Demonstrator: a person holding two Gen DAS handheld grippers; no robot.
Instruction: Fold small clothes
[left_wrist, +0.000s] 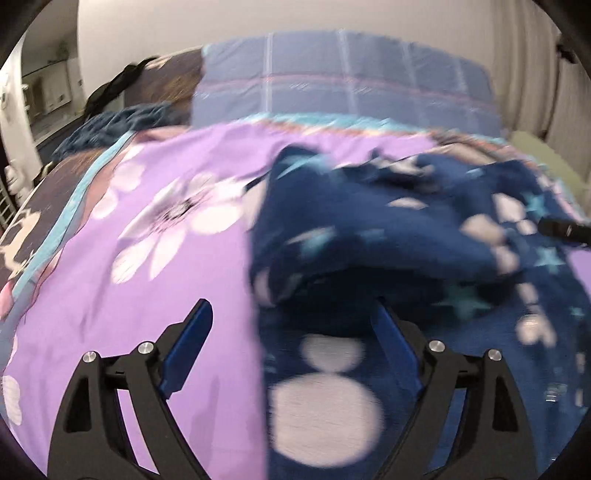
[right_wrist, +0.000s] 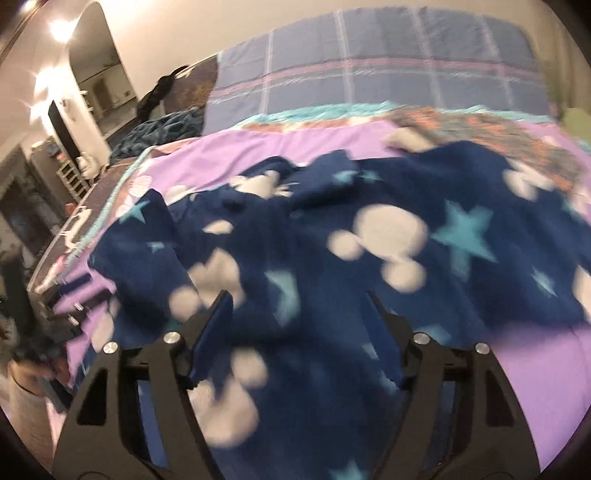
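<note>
**Garment spread on the bed, both grippers wide apart**

Garment (right_wrist: 369, 236) of dark blue, fleecy-looking cloth is seen rumpled on a bed, printed with pale rounded mouse-head shapes and light blue stars. Its surface is bunched into soft folds and ridges rather than laid flat. It is spread over a smooth purple bedsheet (left_wrist: 155, 258) patterned with large white flowers and edged by a turquoise band. Behind that, a greyish-blue checked blanket (left_wrist: 343, 81) with thin pale and pink lines is laid across the head of the bed. A dark teal, knobbly-textured cloth (left_wrist: 110, 125) is heaped at the far left corner. Both views are blurred.

In the left wrist view, the left gripper (left_wrist: 291, 317) is shown with its blue-padded black jaws spread wide. The left pad is held over the purple sheet, and the right pad's tip is lost under a raised fold of the garment; whether cloth is touched there cannot be told, and no pinch is seen.

In the right wrist view, the right gripper (right_wrist: 299, 306) is held over the garment with its jaws also well apart. Blue cloth is seen between and beneath them, but nothing is clamped.
</note>
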